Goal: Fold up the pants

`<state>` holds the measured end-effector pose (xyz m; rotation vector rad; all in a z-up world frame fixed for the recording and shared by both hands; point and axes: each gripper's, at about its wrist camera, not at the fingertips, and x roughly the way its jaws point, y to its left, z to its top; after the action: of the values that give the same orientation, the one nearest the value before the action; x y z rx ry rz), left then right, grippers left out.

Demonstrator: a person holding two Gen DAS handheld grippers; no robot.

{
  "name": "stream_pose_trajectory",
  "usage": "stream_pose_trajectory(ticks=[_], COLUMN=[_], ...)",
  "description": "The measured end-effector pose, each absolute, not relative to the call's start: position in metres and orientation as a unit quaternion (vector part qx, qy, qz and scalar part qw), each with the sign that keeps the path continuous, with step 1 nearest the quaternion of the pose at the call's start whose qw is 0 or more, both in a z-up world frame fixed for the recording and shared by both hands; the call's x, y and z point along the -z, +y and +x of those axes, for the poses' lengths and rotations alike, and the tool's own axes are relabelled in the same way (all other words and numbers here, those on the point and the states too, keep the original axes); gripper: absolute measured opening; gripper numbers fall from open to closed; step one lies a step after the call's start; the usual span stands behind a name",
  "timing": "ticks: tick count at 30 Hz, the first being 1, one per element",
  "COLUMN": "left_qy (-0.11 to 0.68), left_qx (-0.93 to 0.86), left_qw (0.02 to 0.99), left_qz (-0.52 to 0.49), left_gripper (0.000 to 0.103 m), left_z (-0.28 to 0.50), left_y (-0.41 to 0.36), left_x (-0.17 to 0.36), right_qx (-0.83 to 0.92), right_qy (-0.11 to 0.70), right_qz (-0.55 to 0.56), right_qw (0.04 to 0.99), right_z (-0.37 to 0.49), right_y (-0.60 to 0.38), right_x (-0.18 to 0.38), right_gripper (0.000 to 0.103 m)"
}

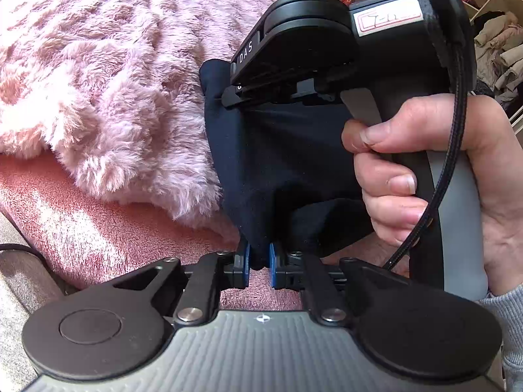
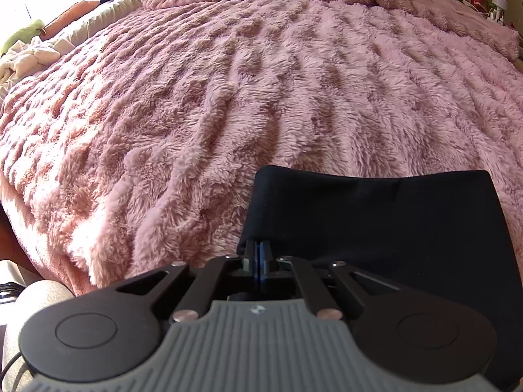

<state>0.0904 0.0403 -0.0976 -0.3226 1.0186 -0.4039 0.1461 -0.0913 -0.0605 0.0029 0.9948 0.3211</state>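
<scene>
Over the pink blanket (image 2: 261,98), both tools (image 1: 260,261) (image 2: 260,258) pinch the dark pants (image 2: 376,222).

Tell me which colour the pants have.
Plain dark navy, nearly black, with no pattern. The pants show best in the right wrist view, against the pink fluffy blanket.

Your pants (image 2: 385,228): plain navy, near black. Blanket (image 2: 248,91): pink fur, ridged rows. Sheet (image 1: 98,228) under it: salmon pink. Your hand-held gripper (image 1: 260,263): black arms, blue pads (image 1: 272,261), grey ribbed body. Your sleeve (image 1: 510,326): grey.
</scene>
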Motion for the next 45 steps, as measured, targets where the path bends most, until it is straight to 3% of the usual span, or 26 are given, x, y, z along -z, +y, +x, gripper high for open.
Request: stream_pose_trajectory(ticks=[4,5,7,8,11,12,13,14,17,18,19,20,25,31,32,33,34,37,40,45], left_qy=[0.486,0.492,0.501,0.503,0.489,0.479,0.465,0.448,0.435,0.443,0.456,0.466,0.495,0.498,0.498,0.493,0.485,0.47,0.46,0.478], left_qx=[0.208,0.213,0.223,0.232,0.26,0.262,0.263,0.261,0.239,0.238,0.236,0.23,0.146,0.104,0.097,0.092,0.095,0.121,0.141,0.168], left_qw=[0.83,0.824,0.814,0.809,0.8,0.803,0.809,0.818,0.827,0.822,0.817,0.817,0.836,0.838,0.839,0.841,0.843,0.84,0.834,0.817], left_qz=[-0.179,-0.18,-0.19,-0.197,-0.23,-0.239,-0.245,-0.25,-0.265,-0.266,-0.26,-0.251,-0.187,-0.198,-0.199,-0.205,-0.213,-0.242,-0.271,-0.275], left_gripper=[0.013,0.02,0.022,0.025,0.037,0.038,0.04,0.042,0.041,0.031,0.005,0.001,0.001,0.006,0.006,0.006,0.008,0.05,0.052,0.056], left_z=[0.094,0.094,0.092,0.089,0.083,0.082,0.082,0.083,0.101,0.112,0.123,0.132,0.164,0.166,0.165,0.163,0.162,0.164,0.169,0.181], left_y=[0.05,0.052,0.059,0.062,0.077,0.082,0.086,0.09,0.091,0.087,0.079,0.07,0.039,0.049,0.053,0.058,0.063,0.074,0.083,0.077], left_x=[0.095,0.094,0.093,0.092,0.085,0.08,0.075,0.069,0.064,0.066,0.07,0.072,0.09,0.107,0.106,0.106,0.105,0.106,0.109,0.119], right_qx=[-0.189,-0.195,-0.204,-0.206,-0.21,-0.215,-0.22,-0.224,-0.238,-0.24,-0.236,-0.23,-0.184,-0.169,-0.171,-0.173,-0.174,-0.176,-0.161,-0.223], right_qy=[0.462,0.458,0.452,0.449,0.435,0.435,0.44,0.446,0.454,0.456,0.461,0.464,0.467,0.416,0.404,0.388,0.374,0.357,0.366,0.43], right_qz=[0.0,0.01,0.043,0.056,0.073,0.07,0.067,0.066,0.061,0.056,0.052,0.055,0.136,0.108,0.116,0.129,0.142,0.19,0.237,0.315], right_qw=[0.867,0.867,0.867,0.868,0.873,0.871,0.868,0.864,0.857,0.855,0.854,0.854,0.854,0.887,0.891,0.896,0.9,0.897,0.885,0.816], right_z=[0.142,0.141,0.14,0.138,0.128,0.121,0.117,0.111,0.086,0.078,0.072,0.066,0.05,0.03,0.029,0.027,0.03,0.038,0.054,0.095], right_y=[-0.099,-0.107,-0.125,-0.134,-0.167,-0.178,-0.186,-0.194,-0.218,-0.223,-0.228,-0.236,-0.272,-0.285,-0.29,-0.301,-0.309,-0.337,-0.364,-0.39], right_x=[0.056,0.052,0.043,0.039,0.03,0.029,0.031,0.033,0.046,0.051,0.057,0.064,0.08,0.062,0.059,0.054,0.051,0.048,0.058,0.1], right_gripper=[0.003,0.005,0.038,0.041,0.038,0.026,0.007,0.0,0.0,0.0,0.0,0.0,0.0,0.0,0.003,0.019,0.045,0.06,0.066,0.066])
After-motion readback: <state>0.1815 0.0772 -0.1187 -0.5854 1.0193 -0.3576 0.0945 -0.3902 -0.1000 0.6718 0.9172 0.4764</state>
